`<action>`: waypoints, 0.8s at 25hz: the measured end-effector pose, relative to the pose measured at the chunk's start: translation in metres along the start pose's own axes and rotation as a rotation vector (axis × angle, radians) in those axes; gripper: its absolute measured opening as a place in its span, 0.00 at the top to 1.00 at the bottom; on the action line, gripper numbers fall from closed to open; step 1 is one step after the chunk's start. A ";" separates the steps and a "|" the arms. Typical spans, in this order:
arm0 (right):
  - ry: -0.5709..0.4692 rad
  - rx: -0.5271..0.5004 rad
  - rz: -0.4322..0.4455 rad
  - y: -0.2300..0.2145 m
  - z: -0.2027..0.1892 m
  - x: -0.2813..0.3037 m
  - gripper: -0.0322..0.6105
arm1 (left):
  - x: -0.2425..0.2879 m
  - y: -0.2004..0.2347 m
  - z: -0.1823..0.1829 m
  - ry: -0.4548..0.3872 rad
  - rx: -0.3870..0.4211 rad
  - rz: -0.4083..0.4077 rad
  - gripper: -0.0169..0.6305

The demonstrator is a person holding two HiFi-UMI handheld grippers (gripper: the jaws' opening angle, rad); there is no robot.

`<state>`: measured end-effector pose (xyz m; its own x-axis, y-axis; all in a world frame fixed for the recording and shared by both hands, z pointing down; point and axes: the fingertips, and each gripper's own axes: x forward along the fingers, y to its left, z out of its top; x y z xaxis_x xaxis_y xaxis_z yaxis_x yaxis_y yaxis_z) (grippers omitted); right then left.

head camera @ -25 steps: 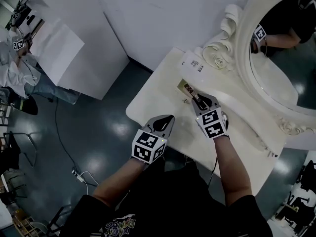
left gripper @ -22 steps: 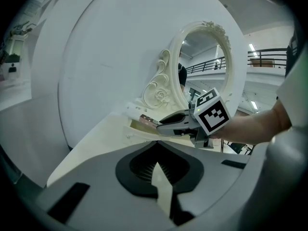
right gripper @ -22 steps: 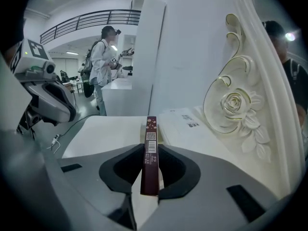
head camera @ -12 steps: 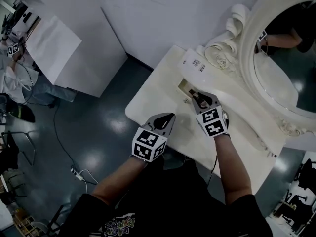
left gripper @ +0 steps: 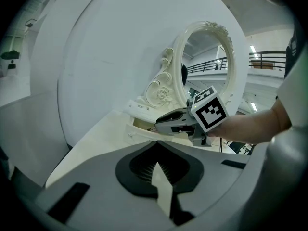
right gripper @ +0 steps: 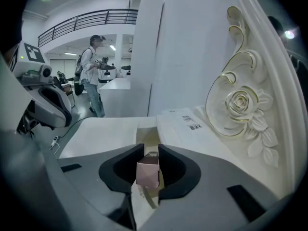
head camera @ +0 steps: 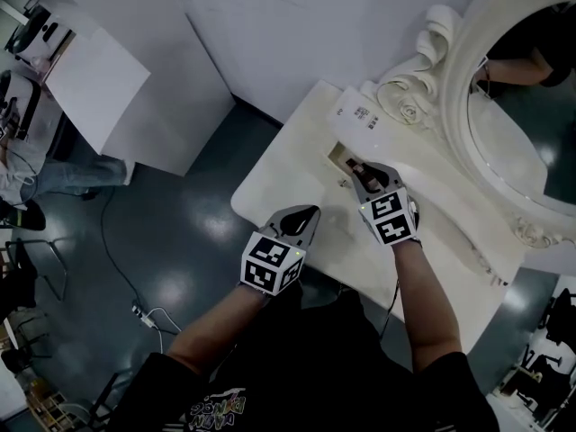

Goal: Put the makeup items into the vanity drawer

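One small pink carton with a dark top (right gripper: 147, 171) is the item in play. It is pinched between the jaws of the right gripper (head camera: 362, 171), which are spread only to the carton's width, with the pads on its two side faces. It hangs just above the open cream vanity drawer (right gripper: 146, 136), at the drawer's near end, not yet inside.

Judgement on the step:
- Lower it straight into the drawer before letting go; dropping from above risks a tip-over.
- The drawer opening looks narrow against the jaw bodies, so keep the jaws lined up along the drawer's length. That way they can open without knocking the side walls.
- Set the carton toward the back to leave room for later items.
- Open the jaws only once the base is on the drawer floor, then lift out vertically.
- Keep clear of the flat white printed packet (head camera: 360, 113) lying just beyond the drawer.

Pose:
- The right gripper is pitched steeply down and aimed at the ornate cream mirror frame (head camera: 450, 88), with the forearm reaching in over the near edge of the cream tabletop (head camera: 288, 174).
- The left gripper (head camera: 306, 217) sits by the tabletop's near edge, well short of the drawer, pitched down only slightly. Its jaws are pressed together with nothing between them.
- Whether the left gripper touches the tabletop cannot be told.
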<state>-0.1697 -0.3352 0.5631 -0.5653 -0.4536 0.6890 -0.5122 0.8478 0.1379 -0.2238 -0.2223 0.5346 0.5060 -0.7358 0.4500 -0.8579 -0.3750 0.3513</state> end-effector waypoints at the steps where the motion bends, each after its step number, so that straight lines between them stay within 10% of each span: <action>1: 0.000 -0.002 0.001 0.000 0.001 0.002 0.78 | 0.000 0.001 0.000 0.000 0.000 0.001 0.96; 20: 0.006 0.000 0.021 0.002 0.020 0.027 0.78 | 0.001 0.017 0.005 0.001 -0.013 0.009 0.96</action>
<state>-0.1987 -0.3507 0.5680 -0.5719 -0.4344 0.6959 -0.5008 0.8568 0.1232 -0.2387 -0.2317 0.5369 0.4984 -0.7384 0.4544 -0.8611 -0.3609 0.3581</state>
